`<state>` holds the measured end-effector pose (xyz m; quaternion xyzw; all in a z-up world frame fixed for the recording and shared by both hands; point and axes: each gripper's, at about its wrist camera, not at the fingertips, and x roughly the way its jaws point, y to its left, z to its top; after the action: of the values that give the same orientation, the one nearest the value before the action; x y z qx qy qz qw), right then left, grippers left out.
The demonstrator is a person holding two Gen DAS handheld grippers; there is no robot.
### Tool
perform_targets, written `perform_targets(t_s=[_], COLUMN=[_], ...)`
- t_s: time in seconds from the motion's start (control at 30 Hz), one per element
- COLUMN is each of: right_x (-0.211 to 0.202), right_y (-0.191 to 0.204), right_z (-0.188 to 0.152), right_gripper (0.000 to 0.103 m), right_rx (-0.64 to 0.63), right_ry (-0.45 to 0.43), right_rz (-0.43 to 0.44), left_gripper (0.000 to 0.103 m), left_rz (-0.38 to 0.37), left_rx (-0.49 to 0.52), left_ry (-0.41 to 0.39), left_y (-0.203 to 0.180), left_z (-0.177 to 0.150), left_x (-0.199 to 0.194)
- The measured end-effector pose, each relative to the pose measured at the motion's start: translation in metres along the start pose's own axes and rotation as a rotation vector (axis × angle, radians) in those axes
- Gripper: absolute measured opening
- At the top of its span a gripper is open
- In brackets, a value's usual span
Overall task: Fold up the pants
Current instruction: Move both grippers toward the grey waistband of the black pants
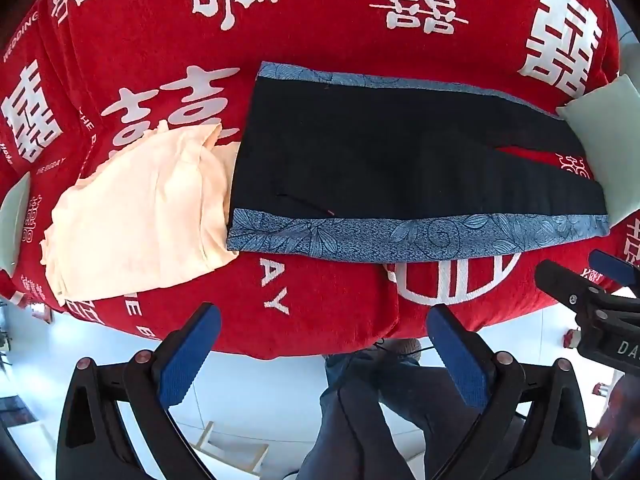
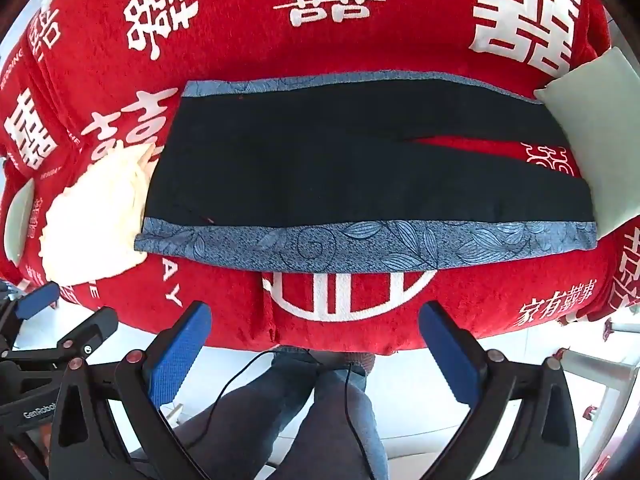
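Black pants (image 1: pixel 380 152) with blue leaf-print side stripes lie flat and spread out on the red cover, legs pointing right; they also show in the right wrist view (image 2: pixel 340 168). My left gripper (image 1: pixel 324 316) is open and empty, held off the near edge of the surface, below the pants' waist half. My right gripper (image 2: pixel 316 316) is open and empty, also off the near edge, below the middle of the pants. Each gripper shows in the other's view: the right one (image 1: pixel 580 276) and the left one (image 2: pixel 68 312).
A cream folded garment (image 1: pixel 140 208) lies left of the pants, touching the waist end. A pale green cushion (image 1: pixel 608 136) sits at the right by the leg ends, another (image 1: pixel 14 224) at the far left. The person's legs (image 2: pixel 304 412) and white floor are below.
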<state>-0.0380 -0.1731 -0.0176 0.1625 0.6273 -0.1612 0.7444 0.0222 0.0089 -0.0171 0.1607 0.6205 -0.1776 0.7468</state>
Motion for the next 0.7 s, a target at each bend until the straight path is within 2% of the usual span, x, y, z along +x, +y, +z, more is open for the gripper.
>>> perform_targets(t_s=[0.4,0.7], right_x=[0.005,0.012], right_y=[0.003,0.005], right_z=[0.005,0.009], right_gripper=[0.103,0.103], right_rx=[0.007,0.005], right_ry=[0.000,0.017], right_rz=[-0.028,-0.041], left_gripper=[0.103,0.103], left_rz=[-0.021,0.022], left_rx=[-0.012,0.002], left_ry=[0.000,-0.009], left_y=[0.011,0.011], left_z=[0.011,0.015], left_x=[0.005,0.010])
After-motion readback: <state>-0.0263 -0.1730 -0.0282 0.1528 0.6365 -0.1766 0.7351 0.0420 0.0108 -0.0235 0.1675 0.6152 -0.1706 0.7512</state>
